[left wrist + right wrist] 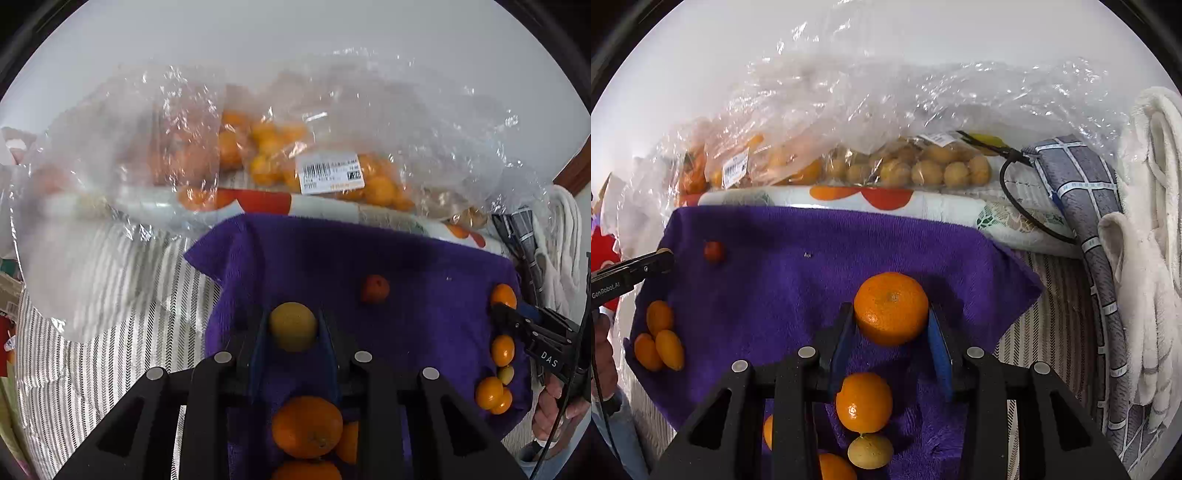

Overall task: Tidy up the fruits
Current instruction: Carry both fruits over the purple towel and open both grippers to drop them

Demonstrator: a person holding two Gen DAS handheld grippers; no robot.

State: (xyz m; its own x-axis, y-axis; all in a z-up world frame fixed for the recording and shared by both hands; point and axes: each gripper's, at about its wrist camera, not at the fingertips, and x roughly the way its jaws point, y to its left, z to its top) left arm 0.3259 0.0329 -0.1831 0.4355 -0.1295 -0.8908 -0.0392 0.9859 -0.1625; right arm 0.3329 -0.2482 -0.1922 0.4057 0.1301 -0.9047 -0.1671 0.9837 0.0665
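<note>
A purple towel (424, 266) (798, 280) carries loose fruit. My left gripper (292, 314) is shut on a round yellowish fruit (293, 330) just above the towel. My right gripper (891, 312) is shut on an orange mandarin (891, 295). Between the left gripper's arms, lower down, lie two mandarins (306, 426). Under the right gripper rest another mandarin (864, 401) and a small yellow fruit (870, 451). A small red fruit (375, 289) (714, 251) sits alone mid-towel. Several kumquats (502, 350) (659, 332) are grouped at the towel's edge.
Clear plastic bags of orange fruit (273, 155) and brownish round fruit (923, 170) lie behind the towel on a flowered cloth (923, 206). A striped sheet (110, 295) spreads left. A grey checked cloth (1082, 192), white towel (1152, 258) and black cable (1027, 214) lie right.
</note>
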